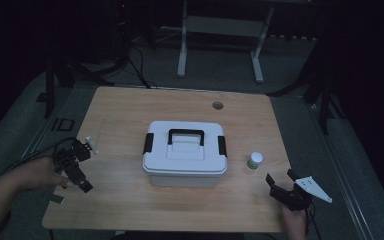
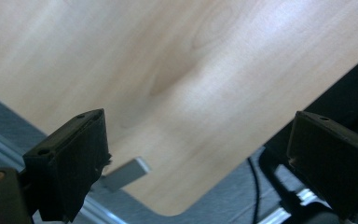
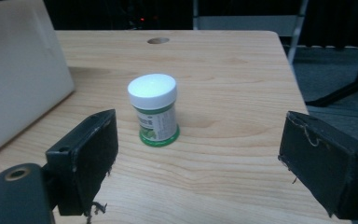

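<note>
A white storage box [image 1: 185,152] with a black handle and black side latches sits shut in the middle of the wooden table [image 1: 130,110]. Right of it stands a small jar [image 1: 254,160] with a white lid and green label. My right gripper [image 1: 281,177] is open near the table's front right corner. It faces the jar [image 3: 153,109], which stands a short way beyond its jaws [image 3: 200,130], and the box's side [image 3: 18,70] is at the left. My left gripper [image 1: 77,170] is open at the table's left edge. Between its jaws [image 2: 200,135] lies bare wood and a rounded table corner.
A round cable hole [image 1: 217,105] marks the table's far side. Beyond the table stand a white frame's legs [image 1: 182,55] and black cables [image 1: 140,65] on the grey floor. Dark stands [image 1: 325,100] flank the table. A metal rail [image 2: 121,175] runs below the table edge.
</note>
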The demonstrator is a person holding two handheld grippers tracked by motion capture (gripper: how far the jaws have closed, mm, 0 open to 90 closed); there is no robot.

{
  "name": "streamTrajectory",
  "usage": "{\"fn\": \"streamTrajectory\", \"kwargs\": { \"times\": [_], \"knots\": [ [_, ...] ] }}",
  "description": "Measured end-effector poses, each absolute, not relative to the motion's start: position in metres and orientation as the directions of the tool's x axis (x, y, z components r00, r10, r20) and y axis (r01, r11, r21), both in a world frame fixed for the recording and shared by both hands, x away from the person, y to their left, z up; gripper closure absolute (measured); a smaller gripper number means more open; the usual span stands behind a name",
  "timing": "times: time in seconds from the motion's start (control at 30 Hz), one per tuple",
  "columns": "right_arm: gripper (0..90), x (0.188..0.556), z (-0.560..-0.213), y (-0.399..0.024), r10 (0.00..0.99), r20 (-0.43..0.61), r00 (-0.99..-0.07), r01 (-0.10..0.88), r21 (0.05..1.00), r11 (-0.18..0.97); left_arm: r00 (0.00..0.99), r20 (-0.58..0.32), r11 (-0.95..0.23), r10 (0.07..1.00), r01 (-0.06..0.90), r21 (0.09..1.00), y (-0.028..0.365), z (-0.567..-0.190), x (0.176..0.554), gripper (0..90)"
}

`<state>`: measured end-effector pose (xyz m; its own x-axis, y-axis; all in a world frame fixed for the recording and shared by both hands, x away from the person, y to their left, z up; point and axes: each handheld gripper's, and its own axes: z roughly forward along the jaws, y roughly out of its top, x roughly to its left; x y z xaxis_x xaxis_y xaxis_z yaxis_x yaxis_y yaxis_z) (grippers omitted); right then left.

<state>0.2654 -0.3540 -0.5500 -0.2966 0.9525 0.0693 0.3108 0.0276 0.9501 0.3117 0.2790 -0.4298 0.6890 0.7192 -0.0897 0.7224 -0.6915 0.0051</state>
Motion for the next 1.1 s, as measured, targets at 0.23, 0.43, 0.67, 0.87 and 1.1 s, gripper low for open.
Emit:
{"fn": "streamTrajectory", "kwargs": {
  "times": [0.23,0.43,0.67,0.87,1.1],
  "knots": [
    [11.3,0.265,-0.55,-0.354,0.949,0.081,-0.305,0.308,0.951,0.018,0.724,-0.065,-0.725,0.687,0.688,-0.002,0.262,-0.413,0.325,5.3],
    [11.3,0.265,-0.55,-0.355,0.942,0.094,-0.323,0.307,0.952,0.01,0.759,-0.063,-0.76,0.648,0.65,0.019,0.241,-0.401,0.335,5.4],
    [11.3,0.265,-0.55,-0.355,0.938,0.098,-0.331,0.31,0.951,0.01,0.806,-0.037,-0.806,0.591,0.592,0.018,0.212,-0.385,0.343,7.1],
    [11.3,0.266,-0.55,-0.355,0.935,0.1,-0.341,0.32,0.947,0.015,0.837,-0.046,-0.835,0.546,0.548,0.044,0.191,-0.372,0.353,8.9],
    [11.3,0.267,-0.551,-0.353,0.929,0.093,-0.358,0.328,0.944,0.032,0.867,-0.039,-0.865,0.498,0.499,0.054,0.167,-0.359,0.36,10.6]
  ]
}}
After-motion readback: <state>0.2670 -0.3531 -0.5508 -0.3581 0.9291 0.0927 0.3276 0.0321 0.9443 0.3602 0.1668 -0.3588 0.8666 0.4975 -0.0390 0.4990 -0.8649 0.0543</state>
